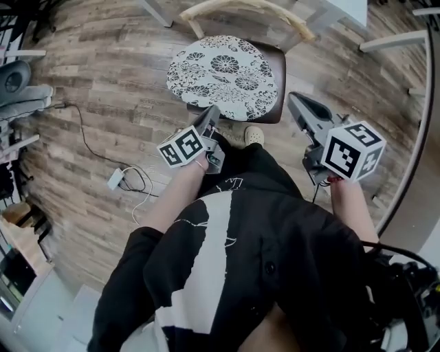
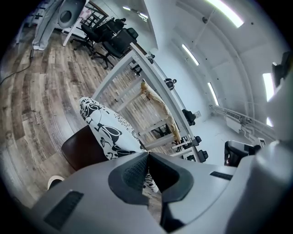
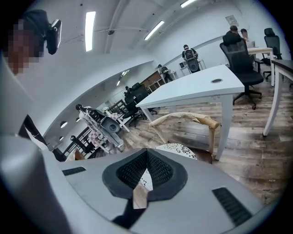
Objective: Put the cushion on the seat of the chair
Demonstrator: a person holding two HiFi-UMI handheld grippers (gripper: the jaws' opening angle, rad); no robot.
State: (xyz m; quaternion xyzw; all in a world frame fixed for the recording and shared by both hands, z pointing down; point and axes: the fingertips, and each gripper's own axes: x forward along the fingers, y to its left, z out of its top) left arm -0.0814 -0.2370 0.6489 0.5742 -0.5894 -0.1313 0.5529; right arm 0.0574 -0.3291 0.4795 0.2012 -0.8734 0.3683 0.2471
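Note:
The round cushion [image 1: 223, 75], white with black flower print, lies on the dark brown seat [image 1: 276, 65] of the wooden chair, below its curved back rail [image 1: 247, 7]. My left gripper [image 1: 213, 113] is shut and empty, its tip at the cushion's near edge. My right gripper [image 1: 295, 100] is also shut on nothing, just right of the seat. In the left gripper view the cushion [image 2: 103, 125] overhangs the seat [image 2: 82, 148] beyond the closed jaws of the left gripper [image 2: 147, 153]. In the right gripper view the cushion [image 3: 178, 148] shows past the right gripper [image 3: 147, 151], under the back rail [image 3: 183, 118].
A power strip with a cable [image 1: 115, 179] lies on the wood floor to the left. A shoe [image 1: 253, 135] stands close to the chair. A white desk [image 3: 197, 89] is behind the chair, with office chairs [image 3: 240, 55] and people further off.

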